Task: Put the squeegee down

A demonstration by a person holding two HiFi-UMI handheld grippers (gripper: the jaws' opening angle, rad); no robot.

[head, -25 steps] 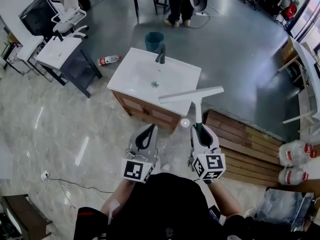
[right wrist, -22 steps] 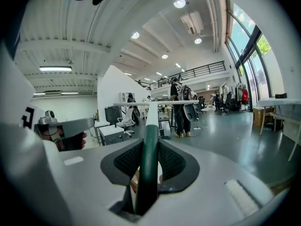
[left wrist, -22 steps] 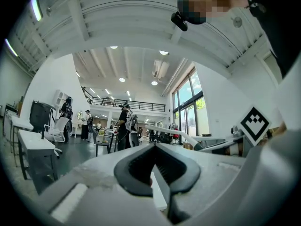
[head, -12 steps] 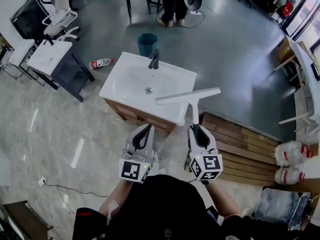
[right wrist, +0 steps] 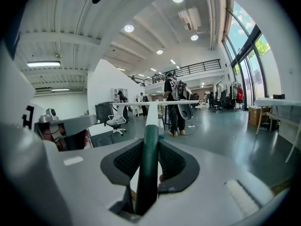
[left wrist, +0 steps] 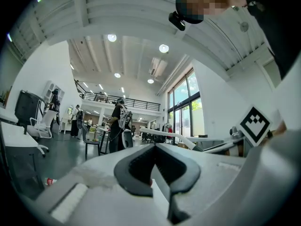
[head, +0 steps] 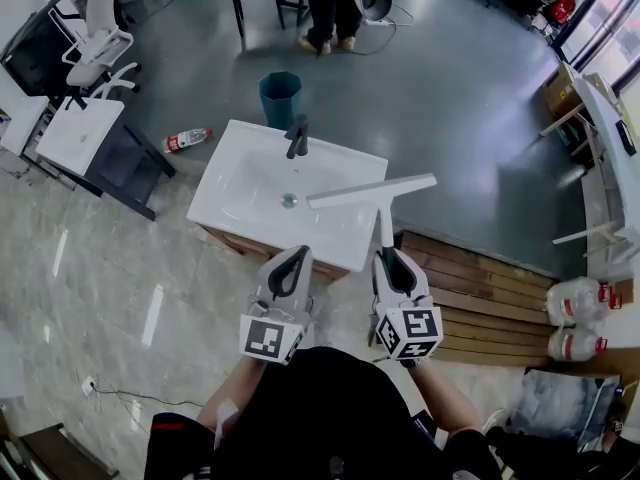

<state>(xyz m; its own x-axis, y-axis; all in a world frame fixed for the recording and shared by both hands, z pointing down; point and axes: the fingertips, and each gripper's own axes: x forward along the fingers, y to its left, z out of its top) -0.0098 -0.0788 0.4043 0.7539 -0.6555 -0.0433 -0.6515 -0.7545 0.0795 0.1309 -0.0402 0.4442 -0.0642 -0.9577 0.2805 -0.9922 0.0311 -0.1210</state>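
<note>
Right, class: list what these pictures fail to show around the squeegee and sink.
The squeegee handle's end: hidden inside the right gripper, head view.
The bottle label: too small, head view.
The standing person: upper body cut off by the head view's top edge.

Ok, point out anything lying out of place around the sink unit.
A plastic bottle lies on its side on the floor, left of the teal bin behind the sink unit; it looks dropped.
</note>
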